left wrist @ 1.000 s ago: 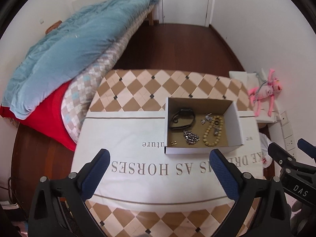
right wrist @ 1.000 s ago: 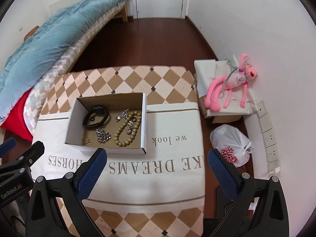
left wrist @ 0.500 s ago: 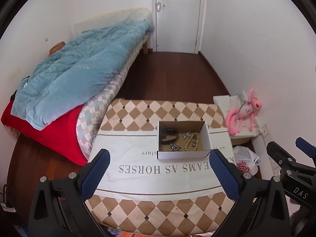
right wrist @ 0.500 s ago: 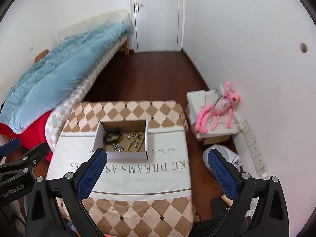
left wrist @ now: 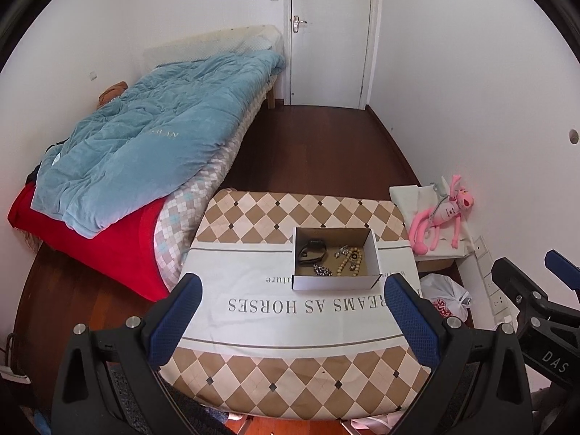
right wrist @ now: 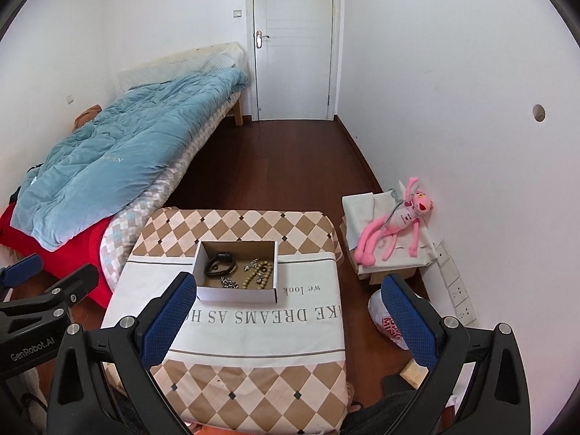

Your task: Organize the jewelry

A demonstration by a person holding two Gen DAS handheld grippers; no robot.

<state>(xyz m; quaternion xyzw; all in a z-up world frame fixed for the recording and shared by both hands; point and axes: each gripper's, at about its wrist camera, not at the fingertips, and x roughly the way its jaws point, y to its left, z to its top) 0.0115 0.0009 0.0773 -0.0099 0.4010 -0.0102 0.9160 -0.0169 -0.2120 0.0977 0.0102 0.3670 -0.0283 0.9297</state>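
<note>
A small open cardboard box [left wrist: 335, 282] [right wrist: 237, 294] sits on a cloth-covered table [left wrist: 290, 330] [right wrist: 253, 330]. Inside lie a black band [left wrist: 311, 252] [right wrist: 219, 263], a silver chain [left wrist: 322, 270] [right wrist: 229, 282] and a tan bead bracelet [left wrist: 348, 261] [right wrist: 258, 274]. My left gripper [left wrist: 290, 322] is open and empty, high above and well back from the box. My right gripper [right wrist: 288, 319] is open and empty too, also far back. Each gripper shows at the edge of the other's view.
A bed with a blue quilt [left wrist: 152, 145] and red blanket [left wrist: 108, 250] stands left of the table. A pink plush toy [right wrist: 395, 224] lies on a low box at the right wall. A white plastic bag [right wrist: 388, 319] sits on the wooden floor. A shut door [right wrist: 293, 43] is at the back.
Both grippers have pulled up and back from the table. The box looks much smaller and the whole room has come into view. Both stay open and empty.
</note>
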